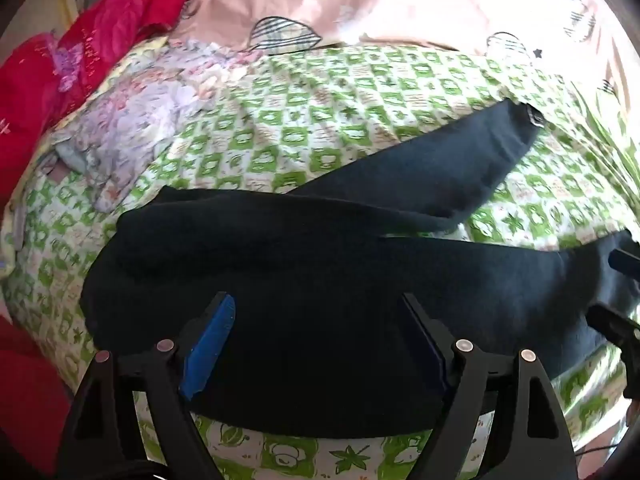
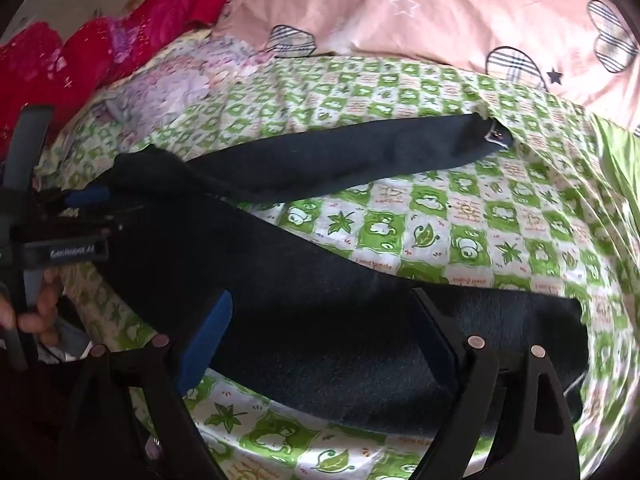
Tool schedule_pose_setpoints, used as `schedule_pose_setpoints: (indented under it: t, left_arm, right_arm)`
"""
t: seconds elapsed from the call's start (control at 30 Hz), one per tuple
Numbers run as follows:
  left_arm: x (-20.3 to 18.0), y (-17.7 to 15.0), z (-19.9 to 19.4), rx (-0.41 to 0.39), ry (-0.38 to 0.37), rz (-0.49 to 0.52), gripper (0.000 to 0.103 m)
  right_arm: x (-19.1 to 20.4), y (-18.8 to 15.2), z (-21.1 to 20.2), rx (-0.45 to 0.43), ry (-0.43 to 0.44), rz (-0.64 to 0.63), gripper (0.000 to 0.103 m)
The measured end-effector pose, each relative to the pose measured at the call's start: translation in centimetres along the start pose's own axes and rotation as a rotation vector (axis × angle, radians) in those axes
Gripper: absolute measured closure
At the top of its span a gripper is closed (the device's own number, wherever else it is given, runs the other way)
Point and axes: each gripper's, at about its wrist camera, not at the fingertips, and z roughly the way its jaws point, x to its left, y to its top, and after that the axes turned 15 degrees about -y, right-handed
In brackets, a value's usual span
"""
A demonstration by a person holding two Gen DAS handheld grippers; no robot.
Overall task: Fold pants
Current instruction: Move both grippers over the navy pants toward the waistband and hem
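Dark navy pants (image 1: 320, 264) lie spread on a green-and-white patterned bedsheet (image 1: 304, 120). One leg (image 1: 440, 164) angles away to the far right; the other (image 2: 360, 340) runs along the near edge. My left gripper (image 1: 316, 320) is open, fingers wide, hovering over the waist end of the pants. My right gripper (image 2: 320, 316) is open over the near leg (image 2: 520, 320). The left gripper also shows in the right wrist view (image 2: 80, 208) at the pants' left end. The right gripper shows at the right edge of the left wrist view (image 1: 616, 292).
A pink duvet with striped heart prints (image 1: 380, 4) lies along the back of the bed. A red quilt (image 1: 80, 64) and a pale floral cloth (image 1: 132, 120) are bunched at the left. The person's hand (image 2: 36, 312) holds the left tool.
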Motion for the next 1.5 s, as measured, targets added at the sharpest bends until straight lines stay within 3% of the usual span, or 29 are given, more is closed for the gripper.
schedule_pose_setpoints:
  t: [0.17, 0.3, 0.7, 0.73, 1.0, 1.5]
  left_arm:
    - [-0.5, -0.3, -1.0, -0.018, 0.045, -0.016, 0.02]
    - [-0.7, -0.3, -0.8, -0.008, 0.038, -0.011, 0.02]
    - [-1.5, 0.9, 1.3, 0.004, -0.119, 0.167, 0.02]
    - [-1.5, 1.0, 1.7, 0.017, -0.101, 0.192, 0.02]
    - [-0.7, 0.6, 1.8, 0.028, -0.176, 0.247, 0.02]
    - [0.6, 1.1, 1.0, -0.013, -0.133, 0.199, 0.02]
  right_arm:
    - [-0.4, 0.6, 0.3, 0.016, 0.033, -0.046, 0.015]
    - [-0.6, 0.8, 0.8, 0.031, 0.035, -0.044, 0.015]
    - [-0.9, 0.4, 0.4, 0.048, -0.084, 0.068, 0.015]
    - [-0.9, 0.2, 0.5, 0.054, -0.1, 0.086, 0.015]
    - [-0.3, -0.7, 0.7, 0.101, -0.144, 0.162, 0.015]
    - [-0.1, 0.8, 0.9, 0.091, -0.122, 0.154, 0.015]
